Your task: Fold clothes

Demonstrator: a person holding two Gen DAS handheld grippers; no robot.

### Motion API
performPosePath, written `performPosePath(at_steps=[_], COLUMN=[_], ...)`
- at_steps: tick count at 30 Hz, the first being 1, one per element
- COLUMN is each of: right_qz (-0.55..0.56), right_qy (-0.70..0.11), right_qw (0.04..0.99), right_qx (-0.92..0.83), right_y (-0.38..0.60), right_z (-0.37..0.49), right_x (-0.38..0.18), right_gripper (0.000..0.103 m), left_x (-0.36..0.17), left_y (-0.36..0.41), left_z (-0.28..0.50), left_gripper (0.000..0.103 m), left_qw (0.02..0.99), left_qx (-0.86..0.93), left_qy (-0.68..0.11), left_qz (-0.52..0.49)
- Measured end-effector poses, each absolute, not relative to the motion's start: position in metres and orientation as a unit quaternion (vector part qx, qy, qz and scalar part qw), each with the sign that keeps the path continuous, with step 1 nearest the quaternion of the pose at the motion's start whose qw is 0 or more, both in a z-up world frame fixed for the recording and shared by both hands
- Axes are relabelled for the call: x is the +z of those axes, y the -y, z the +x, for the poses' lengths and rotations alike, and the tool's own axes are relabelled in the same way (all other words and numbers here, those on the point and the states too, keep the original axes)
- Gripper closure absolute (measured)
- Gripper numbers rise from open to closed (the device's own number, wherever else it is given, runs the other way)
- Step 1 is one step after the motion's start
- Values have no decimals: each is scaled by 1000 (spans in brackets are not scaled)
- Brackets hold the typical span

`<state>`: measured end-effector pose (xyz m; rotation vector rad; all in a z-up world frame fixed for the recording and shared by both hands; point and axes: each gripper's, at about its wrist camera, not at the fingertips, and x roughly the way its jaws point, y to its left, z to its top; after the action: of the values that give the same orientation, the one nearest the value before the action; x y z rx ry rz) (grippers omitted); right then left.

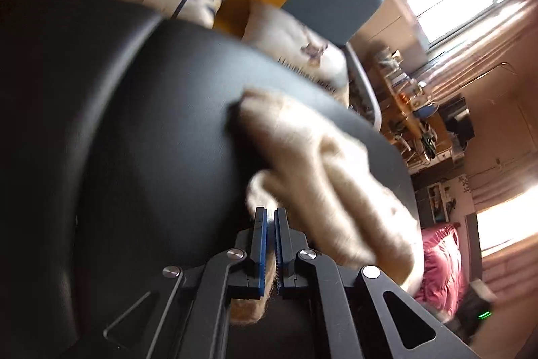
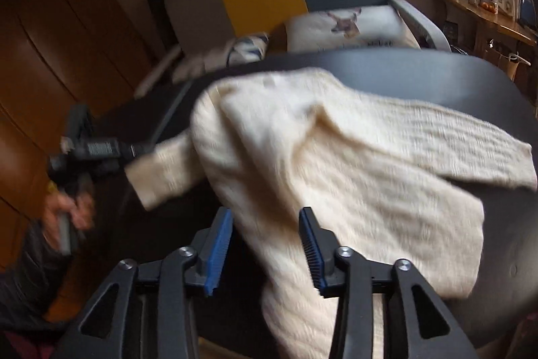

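Cream knit sweater (image 2: 336, 164), soft, limp and likely stretchy, sprawled across the black table (image 2: 437, 76): left gripper (image 1: 271, 214) pinches a sleeve end at 9 o'clock; right gripper (image 2: 265, 217), jaws wide and empty, poised at the near hem, 6 o'clock.

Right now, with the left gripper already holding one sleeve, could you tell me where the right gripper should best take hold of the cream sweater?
Probably the free sleeve, at its cuff end. It lies flat and alone on the black table, stretched to the right of the sweater. The right gripper, open, could approach from the near edge, pinching the cuff's single layer.
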<state>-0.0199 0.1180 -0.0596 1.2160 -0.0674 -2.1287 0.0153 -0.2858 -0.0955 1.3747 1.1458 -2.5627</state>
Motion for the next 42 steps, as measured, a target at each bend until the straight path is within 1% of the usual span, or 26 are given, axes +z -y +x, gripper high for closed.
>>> performPosePath(at_steps=[2, 4, 6, 9, 12, 13, 14, 16, 18, 21, 25, 29, 33, 38, 39, 40, 41, 42], right_qz=[475, 504, 538, 566, 549, 542, 531, 505, 478, 448, 447, 474, 502, 530, 531, 533, 532, 532], right_qy=[72, 101, 106, 106, 72, 55, 31, -25, -80, -142, -182, -169, -147, -133, -115, -98, -74, -59], right_qw=[356, 343, 328, 311, 298, 293, 288, 279, 262, 223, 161, 100, 53, -2, -4, -7, -3, -8], right_qx=[-801, -786, -769, -756, -777, -786, -796, -816, -834, -854, -861, -859, -851, -838, -839, -841, -843, -845], right_y=[-121, -94, -81, -67, -57, -52, -48, -40, -35, -34, -49, -80, -112, -150, -160, -170, -180, -189], right_z=[-44, -83, -118, -127, -133, -134, -132, -130, -130, -137, -168, -211, -249, -273, -274, -275, -275, -275], right_x=[-57, -60, -82, -108, -112, -111, -107, -96, -87, -77, -88, -107, -126, -151, -153, -155, -154, -153], right_gripper=[53, 52, 52, 52, 74, 82, 87, 92, 93, 93, 93, 93, 93, 93, 93, 91, 82, 76], left_x=[-109, -118, -124, -132, -138, -139, -140, -140, -139, -138, -142, -144, -142, -136, -135, -133, -132, -131], left_y=[286, 288, 287, 287, 287, 287, 285, 281, 276, 267, 266, 266, 263, 263, 263, 264, 264, 265], left_z=[30, 39, 42, 46, 47, 40, 39, 39, 41, 37, 35, 35, 35, 39, 40, 43, 45, 47], left_gripper=[99, 99, 98, 98, 98, 98, 98, 98, 98, 97, 96, 96, 96, 96, 96, 96, 96, 96], left_qw=[11, 17, 22, 25, 26, 25, 26, 28, 31, 37, 36, 38, 46, 52, 52, 50, 48, 50], left_qx=[-813, -808, -804, -798, -792, -792, -791, -795, -801, -807, -808, -806, -808, -808, -809, -809, -810, -811], left_qy=[-380, -389, -390, -397, -403, -401, -399, -384, -364, -334, -329, -333, -321, -320, -323, -330, -337, -340], left_qz=[442, 443, 448, 453, 458, 460, 463, 469, 474, 485, 487, 488, 492, 491, 488, 483, 478, 473])
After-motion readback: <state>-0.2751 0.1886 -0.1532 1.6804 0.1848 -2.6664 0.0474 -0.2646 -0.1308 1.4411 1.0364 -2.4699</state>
